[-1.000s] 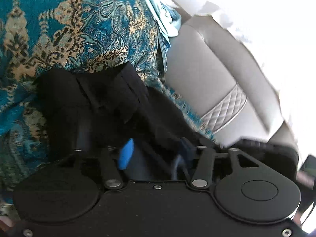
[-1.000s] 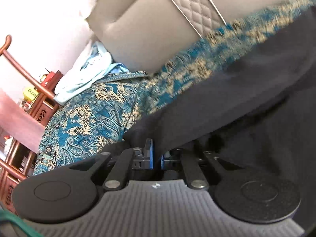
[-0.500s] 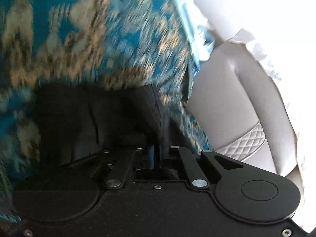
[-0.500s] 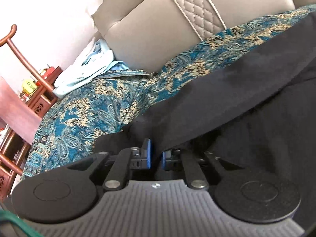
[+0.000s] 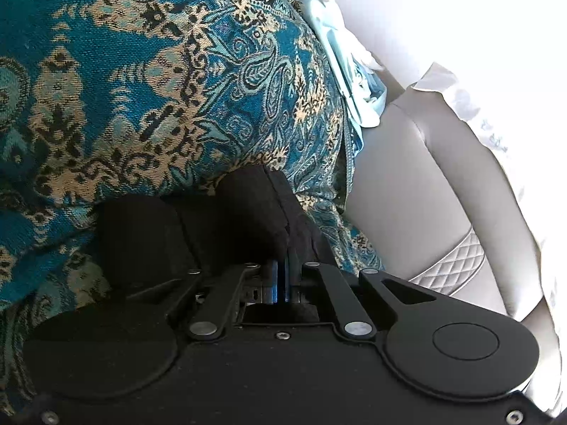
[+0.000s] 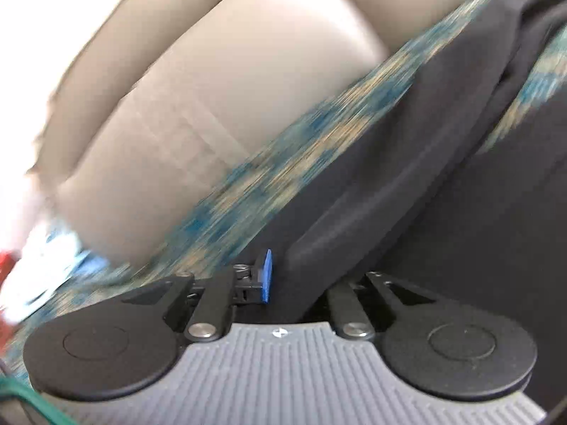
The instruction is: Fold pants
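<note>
**Left gripper pinches pants edge, right gripper's jaws parting**

Left wrist view: black pants (image 5: 198,233) sit bunched at centre-left of frame on a teal and gold patterned cover (image 5: 141,88). Left gripper (image 5: 282,281) at lower centre, blue pads pressed together with a thin edge of the black fabric caught between them. Fabric rises from the pads toward frame centre in folds. Beige leather sofa back (image 5: 418,205) fills the right side, quilted strip at lower right. Pale blue cloth (image 5: 354,78) lies crumpled at upper right, between cover and sofa back.

Right wrist view: heavy motion blur. Right gripper (image 6: 294,276) at lower centre; its jaws have just been opening. One blue pad (image 6: 266,276) shows left of centre, clear of the cloth; the other is hidden under the pants (image 6: 443,194). A thick folded edge of the pants lies in the gap, no visible squeeze. Pants run diagonally from lower centre to upper right. Patterned cover (image 6: 283,177) forms a blurred band along them, sofa back (image 6: 230,71) across upper left.
</note>
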`<control>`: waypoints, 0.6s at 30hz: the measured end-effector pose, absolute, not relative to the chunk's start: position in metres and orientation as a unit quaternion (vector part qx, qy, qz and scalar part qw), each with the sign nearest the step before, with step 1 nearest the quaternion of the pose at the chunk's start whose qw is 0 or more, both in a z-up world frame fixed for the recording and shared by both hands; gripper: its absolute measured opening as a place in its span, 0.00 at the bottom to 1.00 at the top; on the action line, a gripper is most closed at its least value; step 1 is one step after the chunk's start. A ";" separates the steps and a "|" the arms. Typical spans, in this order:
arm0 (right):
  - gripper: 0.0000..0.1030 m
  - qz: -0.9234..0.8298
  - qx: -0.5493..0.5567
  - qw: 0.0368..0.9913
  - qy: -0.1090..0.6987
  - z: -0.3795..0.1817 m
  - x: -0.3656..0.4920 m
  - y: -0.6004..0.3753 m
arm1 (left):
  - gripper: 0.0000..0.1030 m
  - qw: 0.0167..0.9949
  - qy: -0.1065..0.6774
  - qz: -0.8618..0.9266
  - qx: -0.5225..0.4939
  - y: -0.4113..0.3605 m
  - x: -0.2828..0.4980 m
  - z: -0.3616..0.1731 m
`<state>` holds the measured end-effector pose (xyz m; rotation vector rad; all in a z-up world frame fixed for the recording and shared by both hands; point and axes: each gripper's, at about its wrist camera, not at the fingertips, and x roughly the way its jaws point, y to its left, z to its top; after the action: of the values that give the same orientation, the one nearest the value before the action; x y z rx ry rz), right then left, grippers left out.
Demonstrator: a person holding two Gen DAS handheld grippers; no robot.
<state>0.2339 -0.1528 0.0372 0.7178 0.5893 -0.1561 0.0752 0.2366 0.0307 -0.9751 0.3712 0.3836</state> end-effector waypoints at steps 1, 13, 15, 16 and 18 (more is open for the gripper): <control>0.34 -0.095 0.345 0.891 0.278 0.038 0.238 -0.168 | 0.03 0.850 0.178 0.184 -0.461 0.237 0.074 0.030; 0.28 -0.264 0.343 0.870 0.235 0.039 0.276 -0.365 | 0.04 0.853 0.197 0.212 -0.434 0.229 0.083 0.022; 0.28 -0.273 0.343 0.870 0.228 0.039 0.279 -0.391 | 0.04 0.853 0.202 0.217 -0.430 0.228 0.086 0.020; 0.27 -0.288 0.338 0.866 0.230 0.039 0.283 -0.404 | 0.04 0.854 0.204 0.220 -0.426 0.228 0.087 0.018; 0.27 -0.303 0.334 0.863 0.229 0.038 0.287 -0.430 | 0.04 0.856 0.208 0.222 -0.417 0.227 0.090 0.016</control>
<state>0.2873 -0.4305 0.0381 0.6994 0.4791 -0.6354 0.0897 0.2268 0.0163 -0.8769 0.4362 0.4675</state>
